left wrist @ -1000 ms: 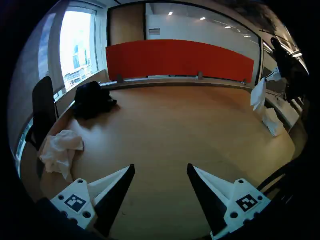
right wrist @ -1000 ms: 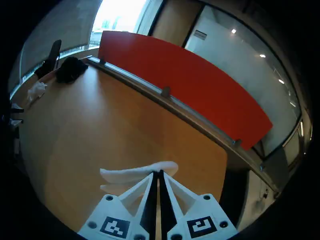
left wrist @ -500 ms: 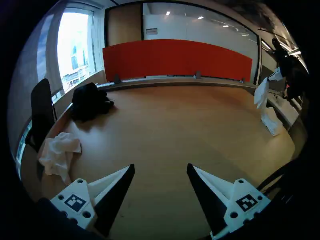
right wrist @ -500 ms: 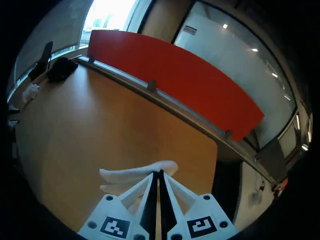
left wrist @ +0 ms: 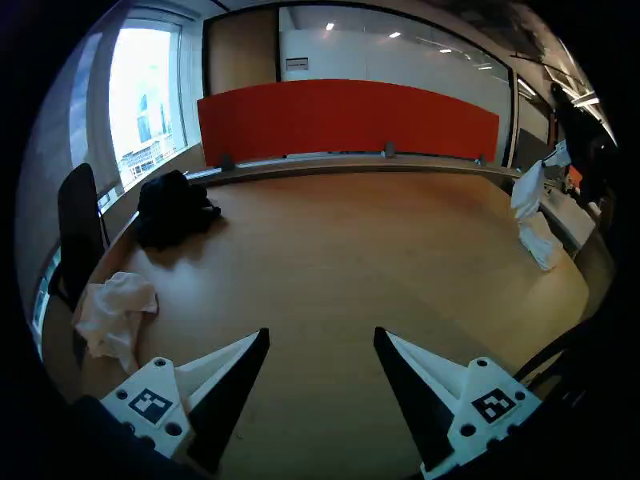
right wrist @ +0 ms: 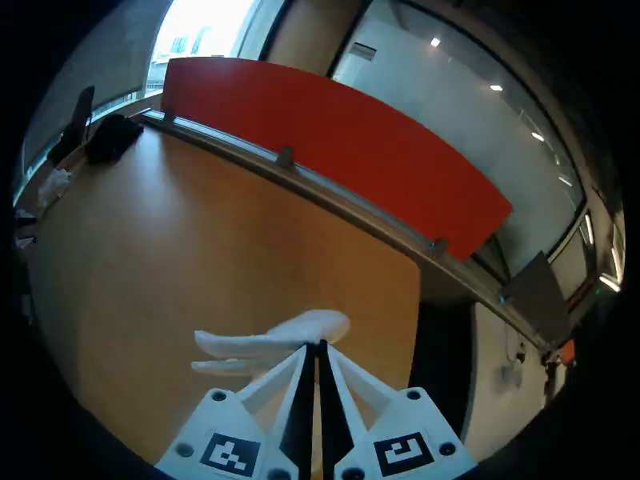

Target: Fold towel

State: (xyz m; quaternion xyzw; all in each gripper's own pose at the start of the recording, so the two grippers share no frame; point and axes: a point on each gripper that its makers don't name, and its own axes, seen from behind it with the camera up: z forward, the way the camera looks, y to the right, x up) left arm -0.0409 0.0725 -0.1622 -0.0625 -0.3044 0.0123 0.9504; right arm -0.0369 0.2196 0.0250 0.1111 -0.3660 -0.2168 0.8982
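My right gripper (right wrist: 318,348) is shut on a white towel (right wrist: 268,342), whose folded edge sticks out to the left of the fingertips above the wooden table (right wrist: 184,240). In the left gripper view that towel (left wrist: 526,190) hangs at the far right, over a second white towel (left wrist: 541,240) lying on the table near its right edge. A crumpled white towel (left wrist: 112,314) lies at the table's left edge, also small in the right gripper view (right wrist: 53,184). My left gripper (left wrist: 320,336) stands open above bare table (left wrist: 336,256), with nothing between its fingers.
A black bag (left wrist: 168,208) sits at the back left of the table. A red divider (left wrist: 344,120) runs along the far edge. A dark chair (left wrist: 80,224) stands by the window on the left. The table's right edge drops to dark floor (right wrist: 444,352).
The right gripper has drifted with the towel still pinched, its view swinging toward the table's right end. The left gripper's view has shifted slightly; its fingers stay open.
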